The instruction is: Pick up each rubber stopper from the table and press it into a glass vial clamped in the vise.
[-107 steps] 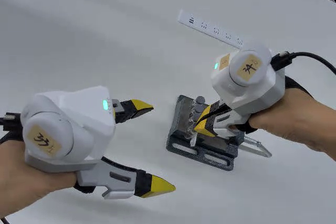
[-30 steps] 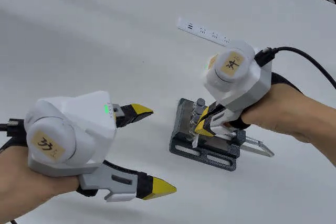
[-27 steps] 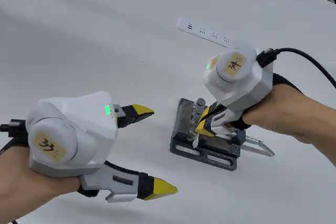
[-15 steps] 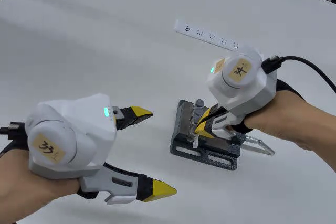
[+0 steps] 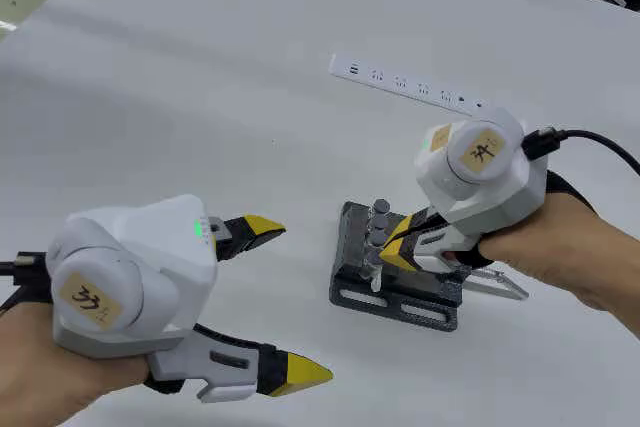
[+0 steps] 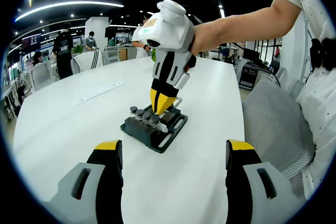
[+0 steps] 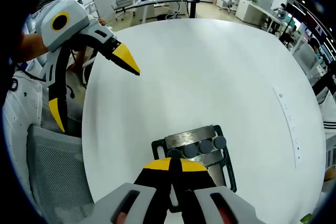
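A dark metal vise [image 5: 392, 297] [image 6: 157, 135] [image 7: 220, 163] stands on the white table and clamps a row of small glass vials. Grey rubber stoppers [image 5: 381, 208] [image 6: 142, 113] [image 7: 203, 146] sit in the vials' mouths. My right gripper [image 5: 392, 255] [image 7: 176, 165] is shut, its yellow tips together just over the near end of the row; I see nothing between them. It enters the left gripper view [image 6: 163, 103] from above the vise. My left gripper [image 5: 285, 299] [image 6: 173, 148] hangs wide open to the left of the vise, holding nothing, and appears in the right gripper view [image 7: 94, 95].
A white power strip [image 5: 415, 85] [image 6: 100, 92] [image 7: 291, 129] lies on the table behind the vise. The vise's handle [image 5: 497, 287] sticks out to the right. A grey chair [image 6: 273, 124] stands at the table's edge. People stand far back in the room.
The head camera has shifted. My right gripper has drawn back a little from the vial row, so more stoppers show. The left gripper has stayed open in place.
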Available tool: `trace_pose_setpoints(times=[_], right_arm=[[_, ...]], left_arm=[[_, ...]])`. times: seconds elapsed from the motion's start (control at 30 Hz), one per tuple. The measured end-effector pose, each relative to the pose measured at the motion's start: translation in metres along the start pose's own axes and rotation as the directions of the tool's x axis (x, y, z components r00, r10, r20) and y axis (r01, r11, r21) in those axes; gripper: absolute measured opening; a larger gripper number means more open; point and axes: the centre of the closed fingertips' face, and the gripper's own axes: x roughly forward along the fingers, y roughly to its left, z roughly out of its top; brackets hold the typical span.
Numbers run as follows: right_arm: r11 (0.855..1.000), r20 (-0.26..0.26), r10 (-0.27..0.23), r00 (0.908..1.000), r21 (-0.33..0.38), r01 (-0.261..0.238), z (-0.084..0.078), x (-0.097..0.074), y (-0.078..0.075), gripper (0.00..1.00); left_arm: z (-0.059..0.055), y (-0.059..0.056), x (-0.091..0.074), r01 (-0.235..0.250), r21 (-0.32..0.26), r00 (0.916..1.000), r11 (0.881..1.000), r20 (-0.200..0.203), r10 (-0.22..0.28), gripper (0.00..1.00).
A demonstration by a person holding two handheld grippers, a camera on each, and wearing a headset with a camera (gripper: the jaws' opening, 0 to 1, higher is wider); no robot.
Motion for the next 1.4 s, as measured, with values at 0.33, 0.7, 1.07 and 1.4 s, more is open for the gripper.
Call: trace_pose_setpoints(times=[0.33, 0.7, 1.07, 1.4], right_arm=[[0.991, 0.116, -0.054, 0.9918, 0.124, 0.04, -0.021, -0.026, 0.004, 0.04], [0.952, 0.255, -0.153, 0.9547, 0.299, 0.072, -0.064, -0.048, 0.012, 0.19], [0.921, 0.386, -0.241, 0.8906, 0.38, 0.084, -0.107, -0.053, 0.028, 0.46], [0.915, 0.473, -0.277, 0.8365, 0.397, 0.078, -0.116, -0.056, 0.041, 0.77]], left_arm=[[-0.009, 0.002, -0.007, -0.005, 0.016, 0.9993, 1.0, -0.037, 0.005, 0.81], [-0.02, 0.002, -0.016, -0.016, 0.021, 0.9979, 1.0, -0.063, 0.017, 0.83], [-0.026, -0.003, -0.014, -0.027, 0.027, 0.9955, 0.999, -0.09, 0.029, 0.9], [-0.027, 0.002, -0.008, -0.047, 0.021, 0.9949, 0.999, -0.088, 0.049, 0.99]])
